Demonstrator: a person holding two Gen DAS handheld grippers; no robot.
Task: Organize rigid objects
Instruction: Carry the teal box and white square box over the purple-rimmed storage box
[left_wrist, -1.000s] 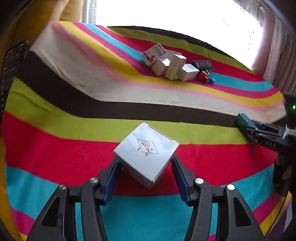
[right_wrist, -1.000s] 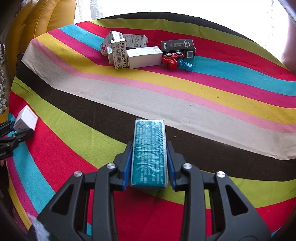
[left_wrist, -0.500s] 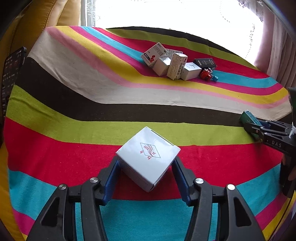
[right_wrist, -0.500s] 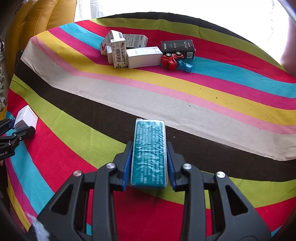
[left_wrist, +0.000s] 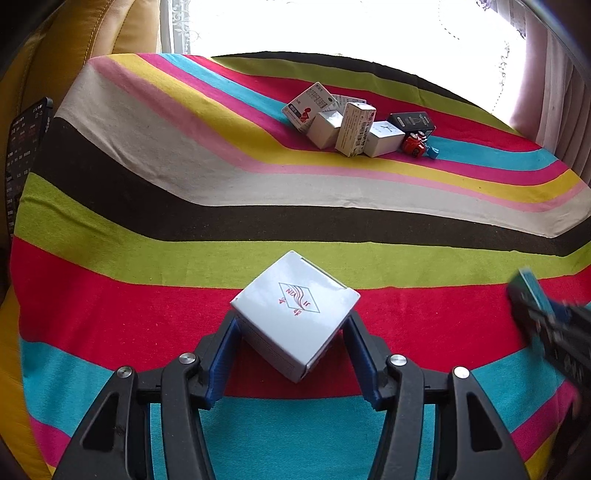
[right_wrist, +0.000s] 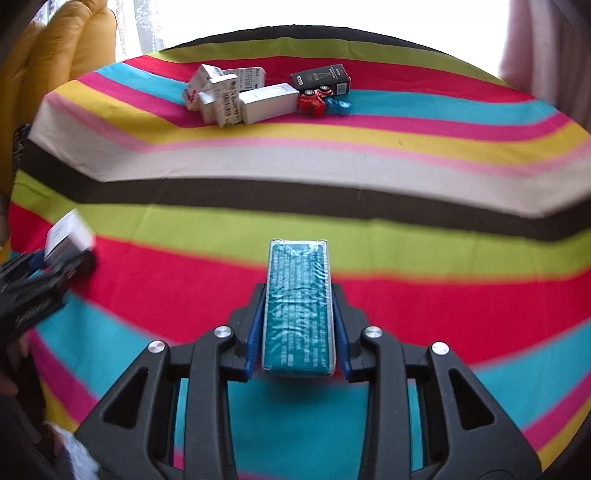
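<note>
The left gripper (left_wrist: 293, 343) clamps a white cube box (left_wrist: 295, 317) above the striped cloth (left_wrist: 147, 229). The right gripper (right_wrist: 297, 332) grips a teal box (right_wrist: 297, 302) lengthwise. A cluster of boxes (right_wrist: 240, 96) lies far off at 12 o'clock.

Seven boxes (left_wrist: 294, 315), two small toys (left_wrist: 413, 144), two claws (left_wrist: 291, 354)
</note>
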